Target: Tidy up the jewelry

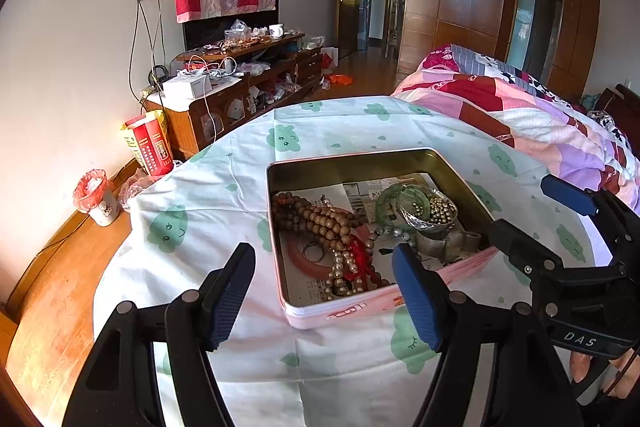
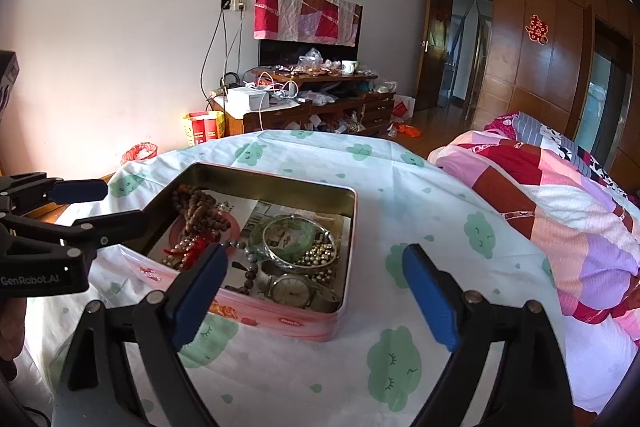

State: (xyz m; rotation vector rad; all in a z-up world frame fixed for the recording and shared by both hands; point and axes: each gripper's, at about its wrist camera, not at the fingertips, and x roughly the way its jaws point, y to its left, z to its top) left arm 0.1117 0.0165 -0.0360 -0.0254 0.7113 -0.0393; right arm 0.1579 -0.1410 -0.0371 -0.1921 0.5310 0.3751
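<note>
A pink tin [image 2: 280,323] of jewelry sits open on the cloud-print tabletop [image 2: 400,187]. The left tool [image 1: 324,291] and right tool [image 2: 316,291] hover over it, both released and empty. Wooden beads [image 1: 320,223], bangles [image 2: 296,239] and a watch [image 2: 290,287] tangle together; smaller pieces beneath are hard to make out.

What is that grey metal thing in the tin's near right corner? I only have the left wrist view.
Observer: The right wrist view shows a wristwatch, dial facing up, on a metal band.
Operator: And the shiny, bowl-like thing behind it?
Observer: From here it is a thin silver bangle, an open ring, lying over a green bangle.
Operator: Are the right tongs holding anything?
Observer: No. The right tongs stand open with nothing gripped between their blue pads.
</note>
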